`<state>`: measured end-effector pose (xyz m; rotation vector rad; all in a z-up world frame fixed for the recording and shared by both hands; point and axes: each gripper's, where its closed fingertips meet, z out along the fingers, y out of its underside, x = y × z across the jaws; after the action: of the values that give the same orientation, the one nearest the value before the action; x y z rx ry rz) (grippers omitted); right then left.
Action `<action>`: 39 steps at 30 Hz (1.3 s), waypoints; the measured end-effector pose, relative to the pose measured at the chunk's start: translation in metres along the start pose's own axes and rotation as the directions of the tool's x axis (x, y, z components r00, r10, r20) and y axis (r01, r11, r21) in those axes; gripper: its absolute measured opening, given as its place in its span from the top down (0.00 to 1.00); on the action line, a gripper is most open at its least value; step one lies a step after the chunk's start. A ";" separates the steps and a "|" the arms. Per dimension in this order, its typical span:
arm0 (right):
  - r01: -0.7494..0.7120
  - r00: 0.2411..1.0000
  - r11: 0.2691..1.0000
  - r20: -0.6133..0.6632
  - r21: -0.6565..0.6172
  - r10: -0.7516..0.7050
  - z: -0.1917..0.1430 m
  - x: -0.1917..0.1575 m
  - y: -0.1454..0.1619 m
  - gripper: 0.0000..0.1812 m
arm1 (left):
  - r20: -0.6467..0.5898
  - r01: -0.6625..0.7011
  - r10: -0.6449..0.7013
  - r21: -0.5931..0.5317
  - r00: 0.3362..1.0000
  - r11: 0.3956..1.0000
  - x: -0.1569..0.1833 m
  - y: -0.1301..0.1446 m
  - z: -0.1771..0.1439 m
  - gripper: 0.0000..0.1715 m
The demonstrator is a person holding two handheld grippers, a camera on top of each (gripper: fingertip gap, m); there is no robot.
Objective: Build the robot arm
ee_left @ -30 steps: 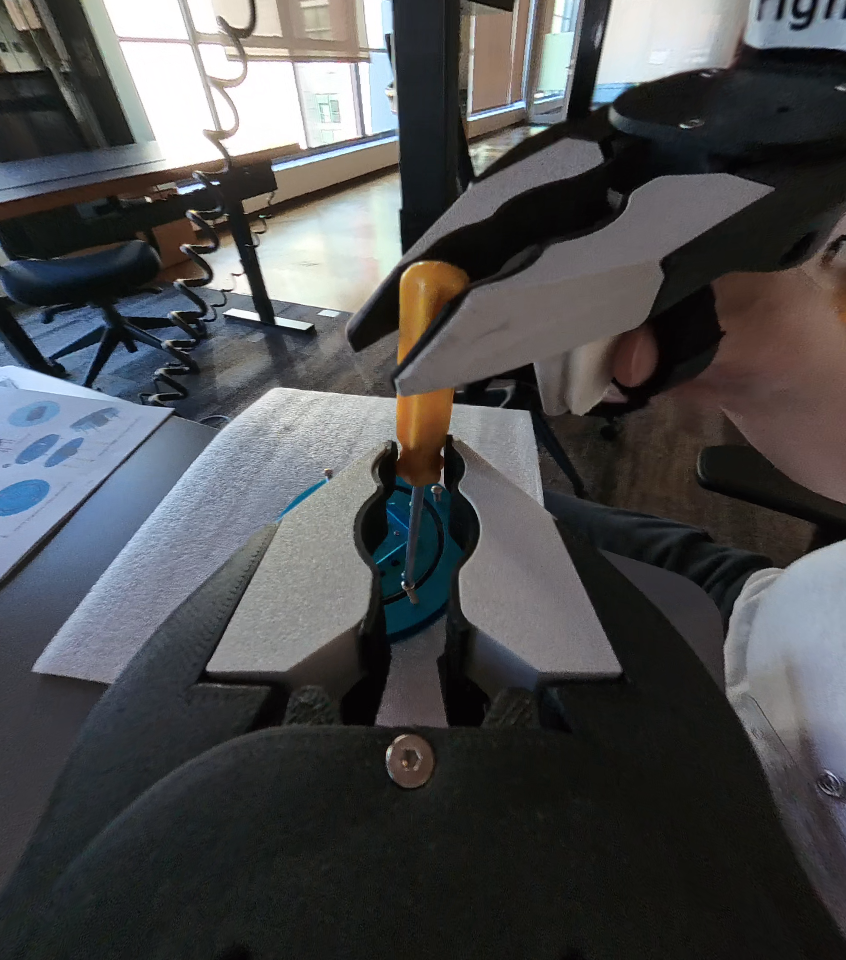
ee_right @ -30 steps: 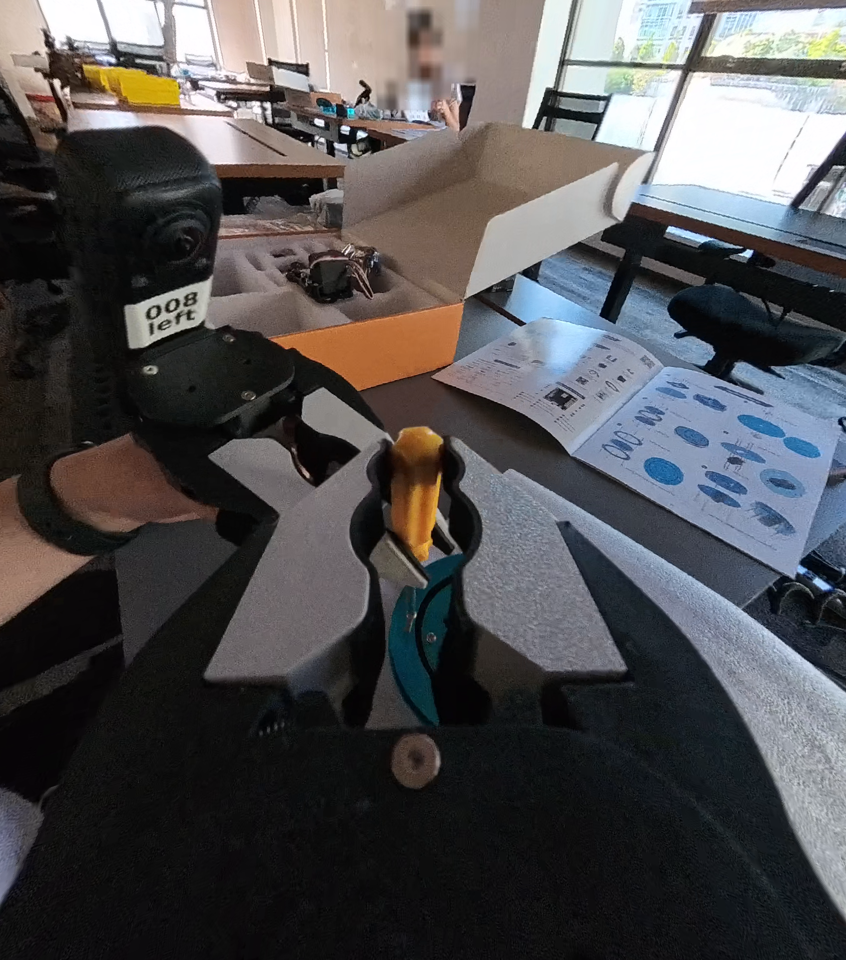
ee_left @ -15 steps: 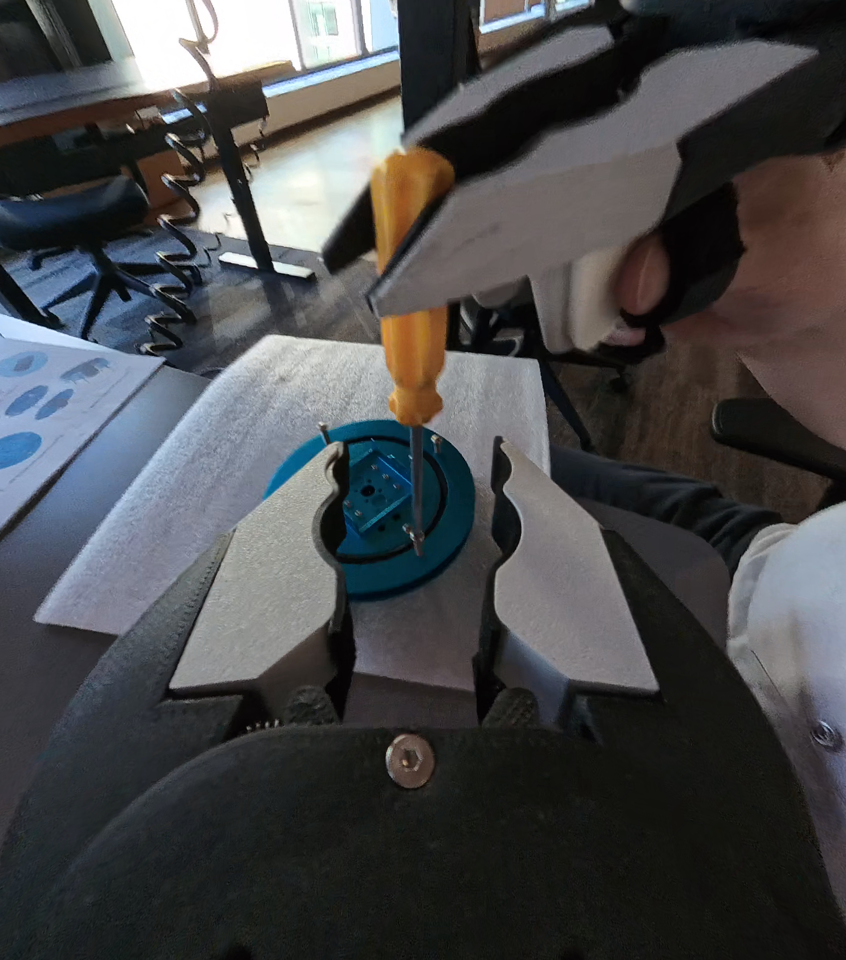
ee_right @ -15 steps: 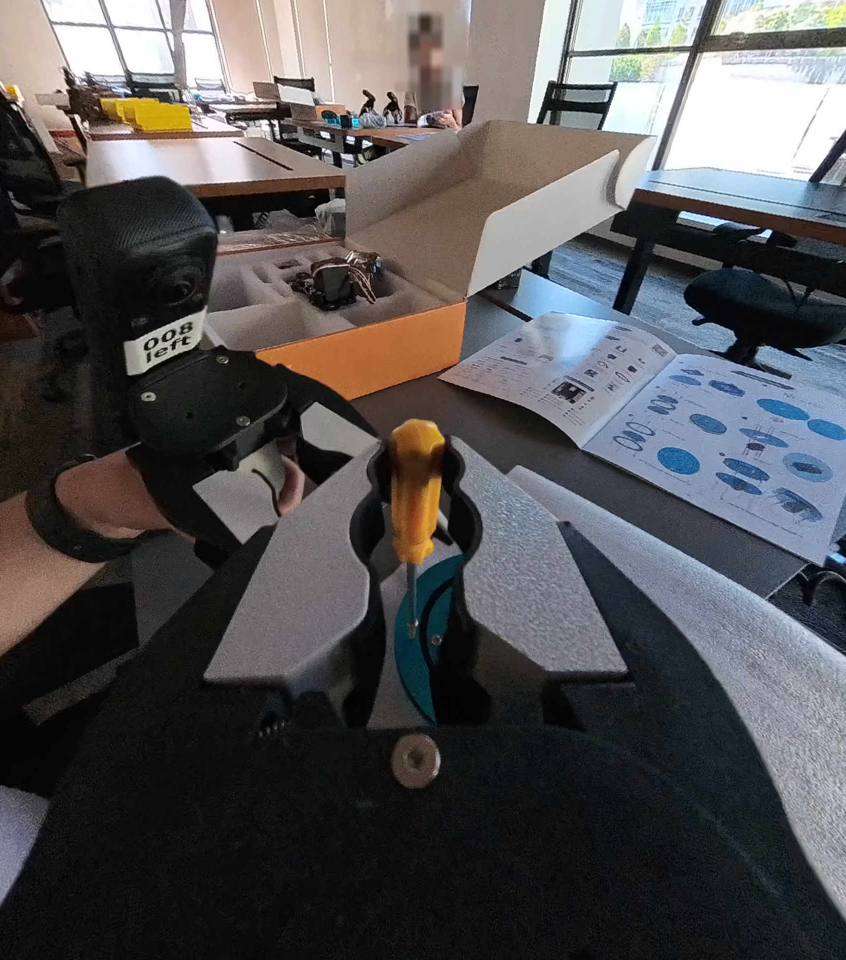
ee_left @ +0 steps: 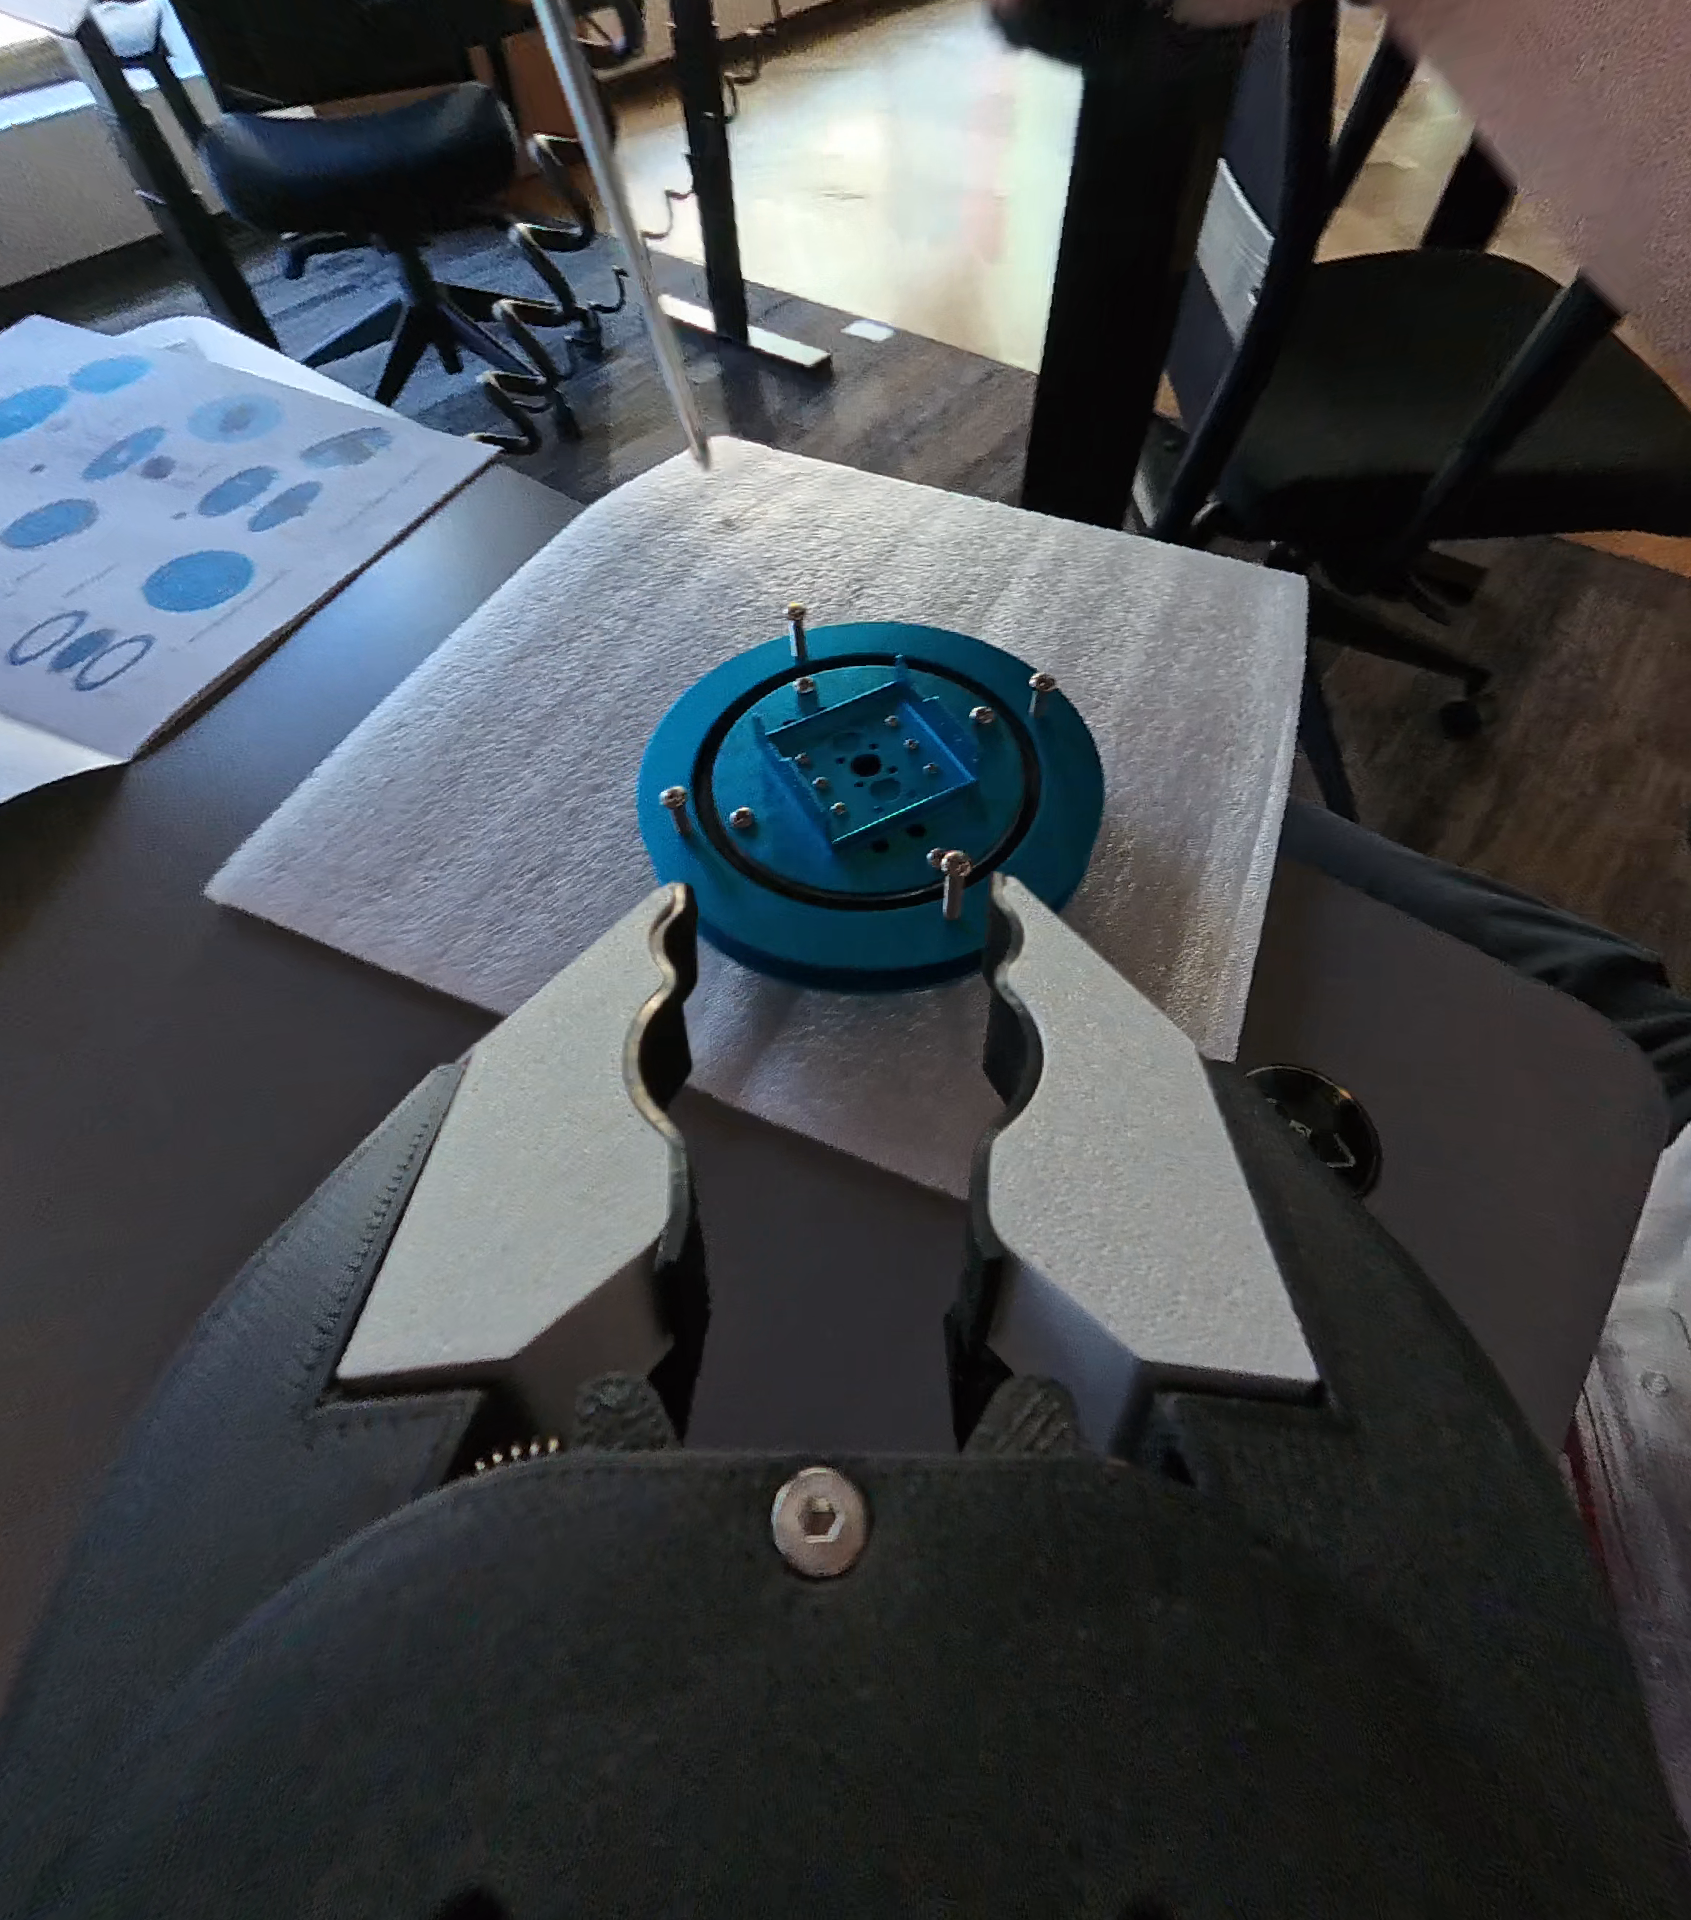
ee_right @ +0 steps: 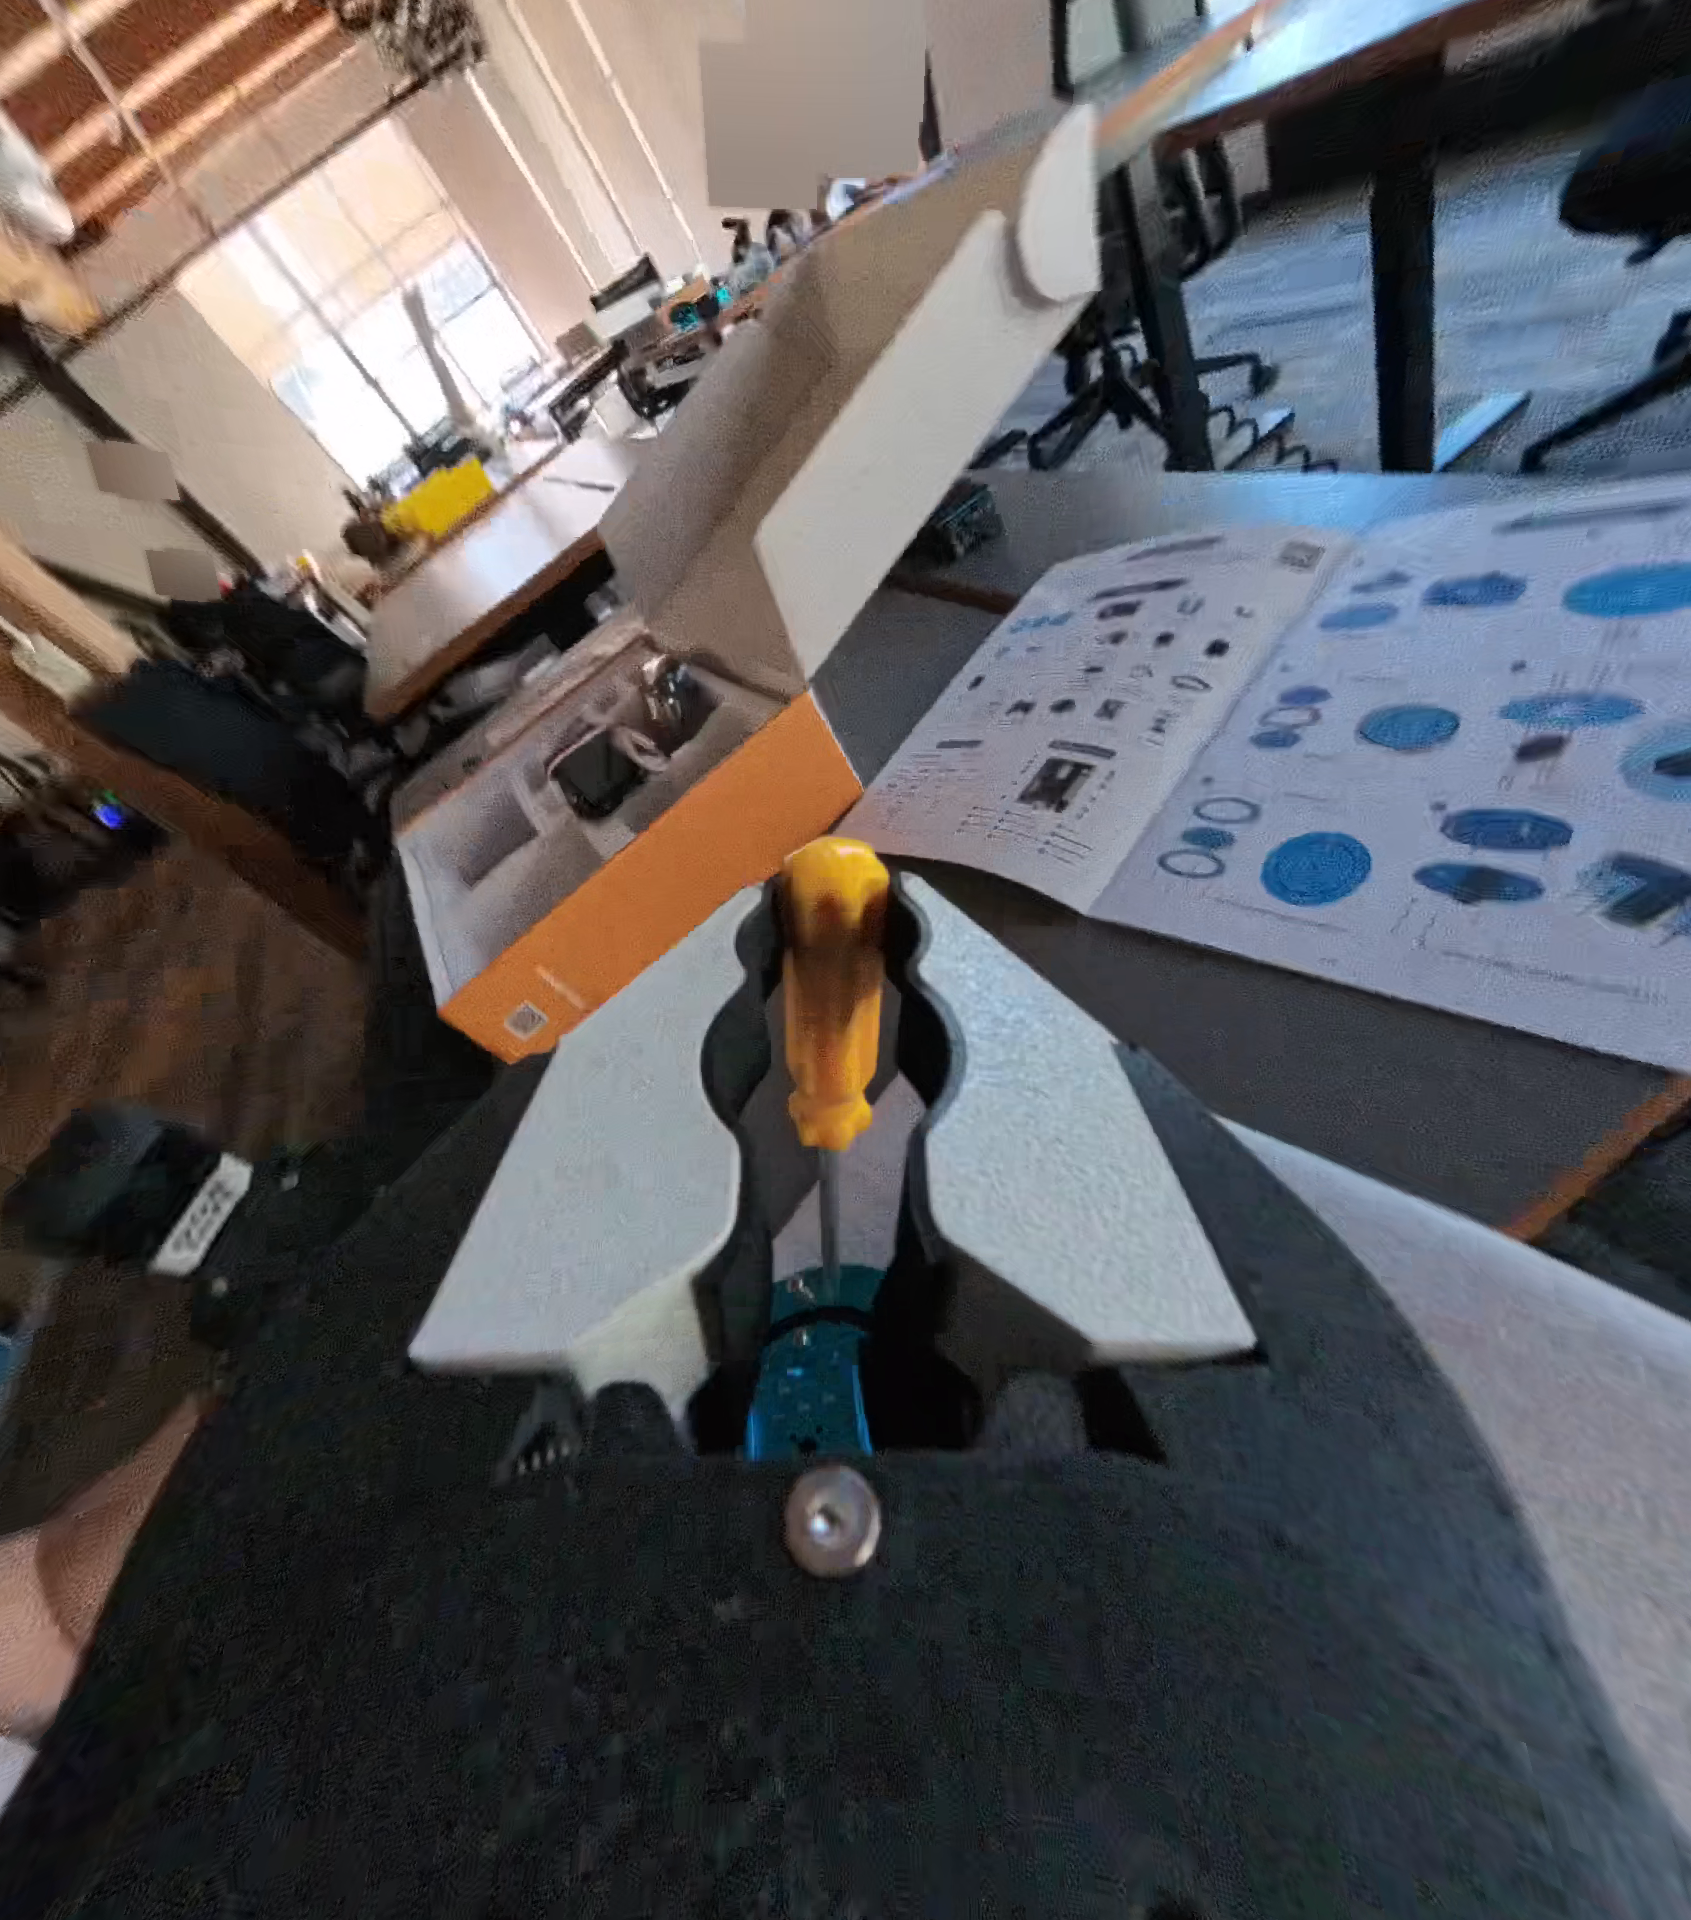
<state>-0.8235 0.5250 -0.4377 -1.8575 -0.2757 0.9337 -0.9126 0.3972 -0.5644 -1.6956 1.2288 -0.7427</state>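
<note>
A round blue metal disc (ee_left: 872, 800) with a square blue bracket and several upright screws lies on a white foam sheet (ee_left: 529, 748). My left gripper (ee_left: 836, 914) is open and empty, its fingertips just short of the disc's near edge. My right gripper (ee_right: 830, 925) is shut on the yellow handle of a screwdriver (ee_right: 833, 987). The screwdriver's thin shaft (ee_left: 628, 239) hangs above the far edge of the foam sheet, clear of the disc. In the right wrist view a slice of the blue disc (ee_right: 810, 1382) shows between the fingers.
An open instruction booklet (ee_right: 1423, 758) with blue pictures lies on the dark table (ee_left: 93, 1091). An open orange box (ee_right: 654, 821) with foam insert and parts stands beyond it. Office chairs (ee_left: 1443, 416) and desks stand past the table's edge. A person's sleeve (ee_left: 1547, 956) is at the right.
My left gripper opened, let go of the screwdriver and drew back from the disc. My right gripper lifted the screwdriver up and away from the disc, toward the far side of the foam.
</note>
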 end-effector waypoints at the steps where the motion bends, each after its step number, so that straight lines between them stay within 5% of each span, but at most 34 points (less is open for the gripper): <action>1: -0.131 0.991 0.991 0.012 0.034 0.131 0.008 0.027 -0.004 0.90 | 0.019 0.002 -0.003 0.007 1.000 1.000 -0.003 0.000 -0.003 0.68; 3: -0.350 0.934 0.921 -0.014 0.169 0.358 0.015 0.078 -0.002 0.90 | 0.045 0.007 -0.008 0.020 0.999 1.000 -0.006 0.002 -0.010 0.69; 5: -0.561 0.816 0.774 0.043 0.294 0.576 0.021 0.108 0.014 0.91 | 0.054 0.026 -0.028 0.023 0.998 0.999 -0.008 0.007 -0.014 0.69; 9: -0.788 0.580 0.525 0.103 0.322 0.808 0.048 0.127 0.073 0.90 | 0.052 0.058 -0.057 -0.008 0.997 0.998 -0.011 0.019 -0.016 0.69; 11: -0.835 0.516 0.477 0.089 0.273 0.852 0.059 0.125 0.097 0.90 | 0.047 0.060 -0.060 -0.013 0.997 0.998 -0.011 0.021 -0.017 0.69; 13: -0.817 0.553 0.537 0.022 0.212 0.833 0.066 0.118 0.107 0.91 | 0.040 0.061 -0.061 -0.006 0.997 0.998 -0.009 0.021 -0.018 0.69; 18: -0.640 0.767 0.755 -0.163 -0.140 0.620 0.072 0.103 0.116 0.81 | 0.038 0.055 -0.054 -0.020 0.998 0.998 -0.010 0.024 -0.015 0.68; 23: -0.431 0.895 0.816 -0.295 -0.385 0.334 0.054 0.105 0.134 0.73 | 0.029 0.057 -0.057 -0.002 0.998 0.998 -0.008 0.019 -0.014 0.67; 25: -0.311 0.947 0.862 -0.212 -0.400 0.243 0.047 0.090 0.125 0.69 | 0.037 0.058 -0.059 0.009 0.998 0.998 -0.009 0.018 -0.015 0.67; 27: -0.064 0.997 0.941 0.020 -0.332 0.075 0.040 0.047 0.109 0.71 | 0.034 0.067 -0.068 0.034 0.997 0.997 -0.008 0.016 -0.015 0.67; 31: 0.411 0.857 0.883 0.428 -0.229 -0.288 0.002 -0.051 0.151 0.57 | 0.022 0.089 -0.090 0.045 0.996 0.995 -0.008 0.014 -0.006 0.61; 35: 0.505 0.778 0.832 0.538 -0.230 -0.324 -0.018 -0.093 0.193 0.59 | 0.011 0.069 -0.069 0.021 0.998 0.997 -0.003 0.008 0.007 0.58; 39: 0.709 0.668 0.670 0.516 -0.221 -0.537 -0.017 -0.099 0.221 0.63 | 0.039 -0.002 0.003 -0.011 0.999 1.000 0.000 0.009 0.018 0.57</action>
<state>-0.9242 0.3527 -0.5754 -1.6861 -1.4031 0.7737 -0.9011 0.4013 -0.5802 -1.7096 1.2103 -0.6992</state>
